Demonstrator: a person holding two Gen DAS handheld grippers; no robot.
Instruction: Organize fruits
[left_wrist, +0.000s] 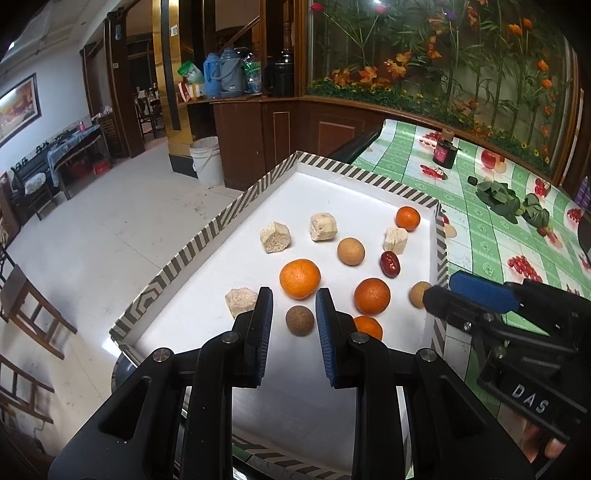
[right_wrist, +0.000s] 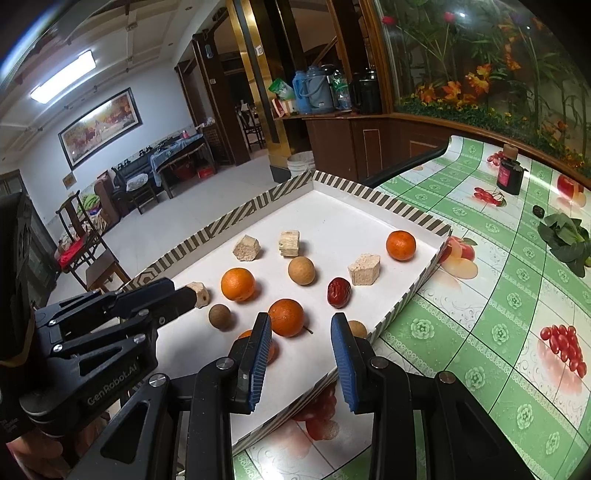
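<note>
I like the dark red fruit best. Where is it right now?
The red date lies in the white tray, toward its right side in the right wrist view, between the pale ball and a beige block, untouched.

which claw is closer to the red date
Right. The right claw hovers open at the tray's near right corner, the date just ahead of its fingers. The left claw is open over the dark brown ball, farther left.
</note>
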